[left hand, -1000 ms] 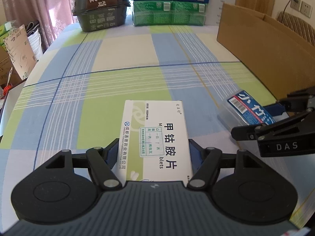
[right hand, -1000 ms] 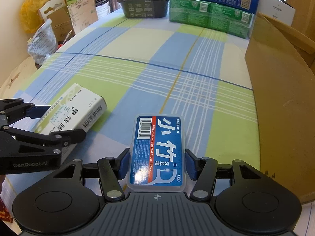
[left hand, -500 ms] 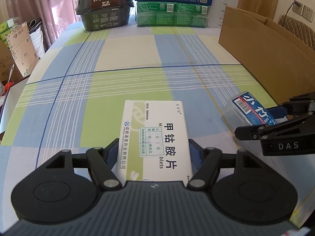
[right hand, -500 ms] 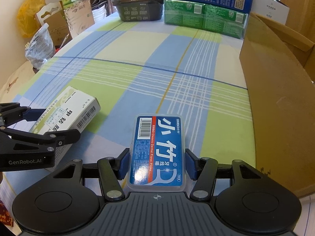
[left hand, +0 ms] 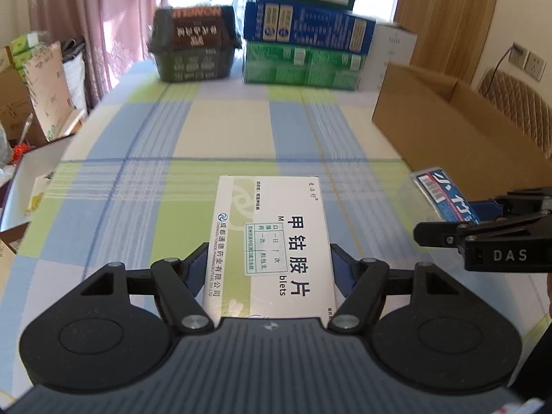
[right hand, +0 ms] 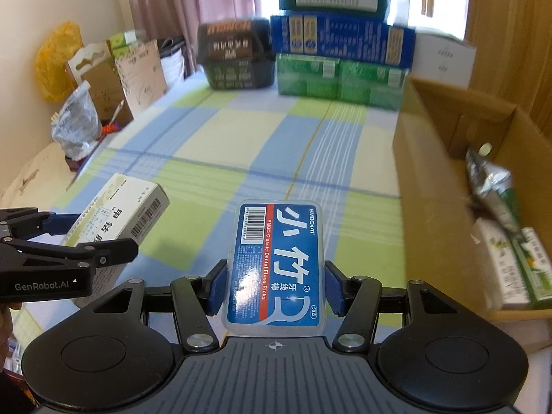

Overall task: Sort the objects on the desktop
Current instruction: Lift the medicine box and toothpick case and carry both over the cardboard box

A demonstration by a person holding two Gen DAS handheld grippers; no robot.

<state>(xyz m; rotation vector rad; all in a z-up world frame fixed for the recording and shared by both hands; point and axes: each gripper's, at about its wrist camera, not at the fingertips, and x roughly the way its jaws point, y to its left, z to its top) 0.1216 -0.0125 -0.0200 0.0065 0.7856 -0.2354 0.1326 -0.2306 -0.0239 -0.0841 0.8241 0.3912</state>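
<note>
My left gripper is shut on a white and green medicine box and holds it above the checked tablecloth. My right gripper is shut on a blue dental floss pick case, also held above the table. In the left wrist view the floss case and right gripper show at the right. In the right wrist view the medicine box and left gripper show at the left. An open cardboard box stands at the right, with several packets inside.
At the table's far end stand a dark noodle container, green packs, blue boxes and a white box. Bags and cardboard stand beside the table's left edge.
Both grippers have risen with their objects and tilted up, so more of the far stack and the cardboard box's inside now shows. The grips have not changed.
</note>
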